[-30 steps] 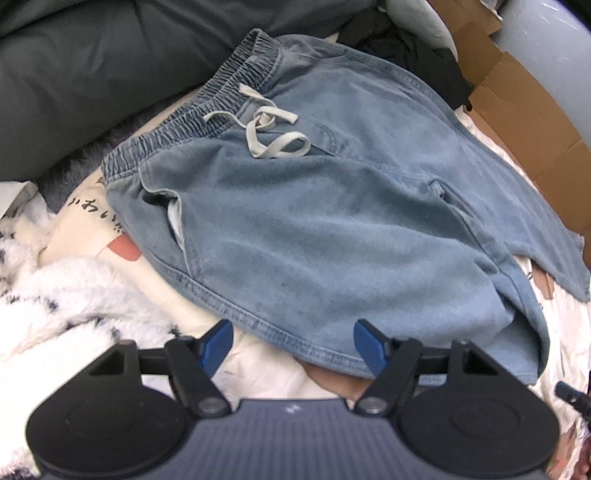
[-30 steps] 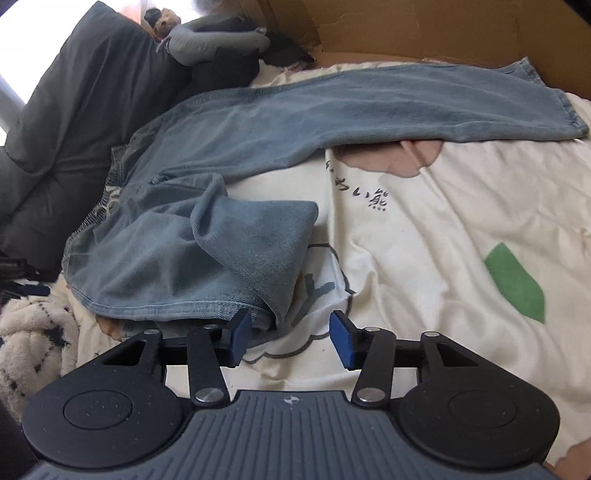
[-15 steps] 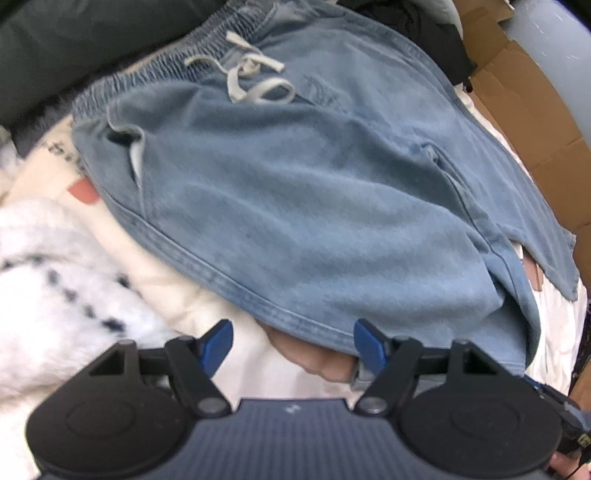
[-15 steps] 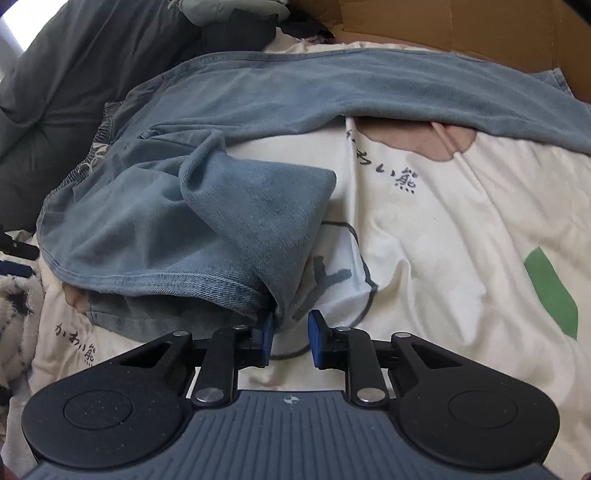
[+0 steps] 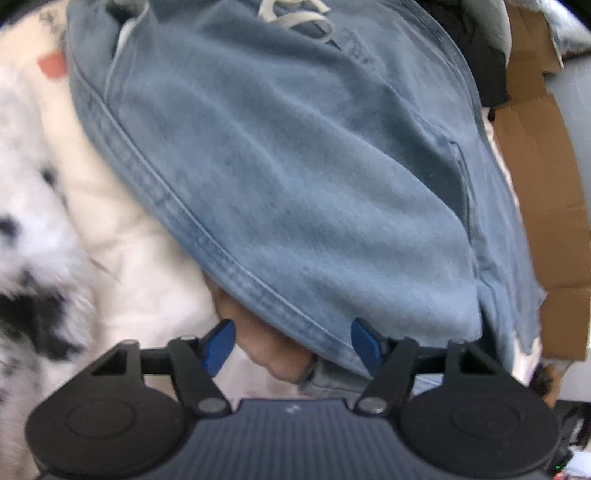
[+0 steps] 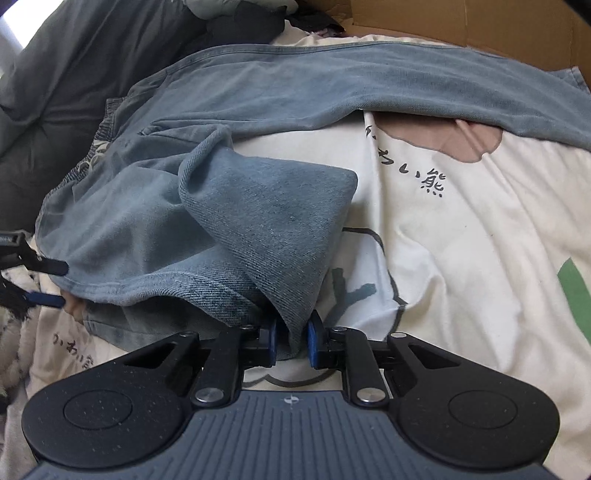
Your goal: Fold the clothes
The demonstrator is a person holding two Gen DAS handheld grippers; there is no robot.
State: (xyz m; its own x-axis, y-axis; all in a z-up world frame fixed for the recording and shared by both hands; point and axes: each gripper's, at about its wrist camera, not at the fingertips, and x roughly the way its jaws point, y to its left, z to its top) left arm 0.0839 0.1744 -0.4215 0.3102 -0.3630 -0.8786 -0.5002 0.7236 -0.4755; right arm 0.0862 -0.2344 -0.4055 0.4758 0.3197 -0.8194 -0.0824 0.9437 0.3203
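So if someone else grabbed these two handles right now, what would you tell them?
Right gripper: shut on a folded corner of the jeans.
Left gripper: open, at the jeans' side seam, holding nothing.
Jeans lie on the printed bedsheet, one leg stretched toward the cardboard, the other bunched.
Done: one corner gripped.
Left: probably close the left on the seam, then straighten and fold.
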